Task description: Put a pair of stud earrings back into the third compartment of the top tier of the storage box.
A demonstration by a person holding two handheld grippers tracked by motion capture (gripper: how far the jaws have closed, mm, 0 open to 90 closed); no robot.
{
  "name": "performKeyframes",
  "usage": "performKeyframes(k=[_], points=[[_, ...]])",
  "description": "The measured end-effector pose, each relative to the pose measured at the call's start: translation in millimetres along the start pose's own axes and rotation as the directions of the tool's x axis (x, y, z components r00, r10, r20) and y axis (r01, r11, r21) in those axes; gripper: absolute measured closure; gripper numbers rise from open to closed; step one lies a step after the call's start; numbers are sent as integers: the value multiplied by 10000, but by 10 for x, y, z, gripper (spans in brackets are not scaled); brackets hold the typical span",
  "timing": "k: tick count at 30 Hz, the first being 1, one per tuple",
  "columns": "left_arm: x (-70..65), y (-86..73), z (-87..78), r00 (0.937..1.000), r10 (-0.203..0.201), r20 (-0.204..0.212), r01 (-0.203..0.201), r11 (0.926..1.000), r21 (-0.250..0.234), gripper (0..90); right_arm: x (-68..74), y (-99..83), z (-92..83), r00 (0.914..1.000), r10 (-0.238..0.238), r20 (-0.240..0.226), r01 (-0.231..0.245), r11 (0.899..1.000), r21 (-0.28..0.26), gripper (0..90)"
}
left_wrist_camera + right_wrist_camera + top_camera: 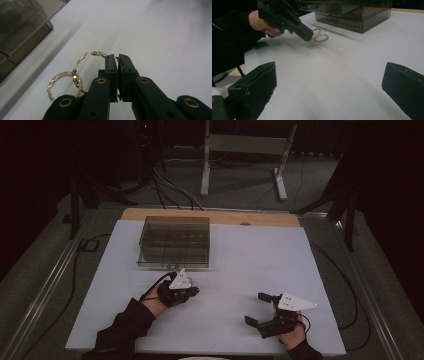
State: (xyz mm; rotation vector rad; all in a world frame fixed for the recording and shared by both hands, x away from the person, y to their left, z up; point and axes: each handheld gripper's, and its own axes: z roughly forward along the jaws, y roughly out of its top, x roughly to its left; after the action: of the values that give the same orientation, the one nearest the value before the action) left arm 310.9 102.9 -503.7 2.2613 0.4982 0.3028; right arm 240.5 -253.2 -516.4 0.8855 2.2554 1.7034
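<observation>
While my left gripper (117,58) clamps the gold chain (72,77) just off the white table (250,255), near the clear box (174,241), I hold it there. My right gripper (259,309), nearer and to the right, gapes wide with nothing between its jaws.

You will find no writing, label, brand mark, number or sign that can be read in any of the three views. The smoky clear organizer box (174,241), the white table cover (250,265) and the black gripper bodies all show plain, unmarked faces.
</observation>
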Motion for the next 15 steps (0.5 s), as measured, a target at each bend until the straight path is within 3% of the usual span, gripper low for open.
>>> performKeyframes(k=[15], points=[[-93, 61, -179, 9997, 71, 217, -67, 9997, -216, 883, 8, 6, -5, 10000, 25, -9, -25, 9999, -135, 0]])
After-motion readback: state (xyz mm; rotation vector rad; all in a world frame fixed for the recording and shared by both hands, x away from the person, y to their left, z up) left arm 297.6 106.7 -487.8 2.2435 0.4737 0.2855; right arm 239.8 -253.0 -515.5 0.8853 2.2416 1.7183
